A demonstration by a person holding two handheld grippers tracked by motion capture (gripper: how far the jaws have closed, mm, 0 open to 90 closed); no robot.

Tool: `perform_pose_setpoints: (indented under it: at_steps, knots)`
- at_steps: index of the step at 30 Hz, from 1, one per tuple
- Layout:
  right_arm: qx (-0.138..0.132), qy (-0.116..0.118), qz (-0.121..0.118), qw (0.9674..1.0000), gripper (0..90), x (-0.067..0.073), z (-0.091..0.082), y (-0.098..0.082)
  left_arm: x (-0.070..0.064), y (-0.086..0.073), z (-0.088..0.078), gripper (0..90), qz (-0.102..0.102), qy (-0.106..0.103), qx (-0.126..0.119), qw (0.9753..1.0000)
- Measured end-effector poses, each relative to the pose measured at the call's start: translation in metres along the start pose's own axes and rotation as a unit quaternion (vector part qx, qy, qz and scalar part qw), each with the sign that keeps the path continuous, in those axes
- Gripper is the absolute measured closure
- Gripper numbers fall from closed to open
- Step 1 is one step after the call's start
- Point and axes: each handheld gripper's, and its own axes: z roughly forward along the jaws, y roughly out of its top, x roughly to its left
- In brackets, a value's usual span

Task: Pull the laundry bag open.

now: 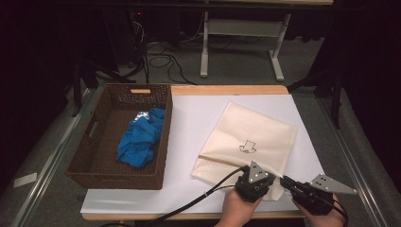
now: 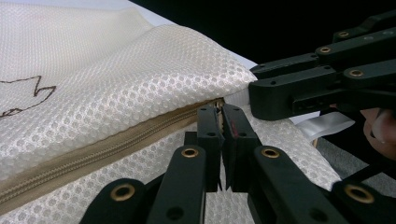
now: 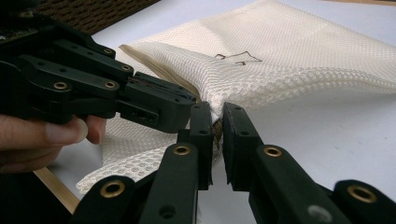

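A: High view first. Mesh bag (image 1: 246,144) lies flat on the white sheet (image 1: 198,118), right of the wicker basket (image 1: 118,137) w/ the blue cloth (image 1: 140,137) in it. Both my grippers sit at the bag's near corner: left gripper (image 1: 249,166) on the edge, right gripper (image 1: 283,180) just beside it, coming in from the right.

B: Which hand's nearer the zip?

A: Left, I'd say. Left gripper view: the jaws of the left gripper (image 2: 222,108) are pinched narrow at the zip's end, right where the zipper (image 2: 112,149) stops at the corner. Looks like they're on the pull, tho the pull itself is too small to be sure. The zip's long axis runs away from the jaws, down-left in that view, along the bag (image 2: 116,79) edge.

B: And the right?

A: Right gripper view: right gripper (image 3: 218,114) jaws nearly together, clamped on the bag (image 3: 280,56) fabric at that same corner, touching the left one's tip. So right hand anchors the corner; imo the next move is left dragging along the zip line, away from the right.
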Motion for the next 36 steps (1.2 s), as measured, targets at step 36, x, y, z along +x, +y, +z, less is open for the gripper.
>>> perform_pose_setpoints:
  at_steps: [36]
  knots:
    - [0.003,-0.003,-0.019,0.9998,85.0,0.006,0.0009,-0.0003,0.0036,-0.0022,-0.0075,86.7,0.016,0.003,0.005,0.9998]
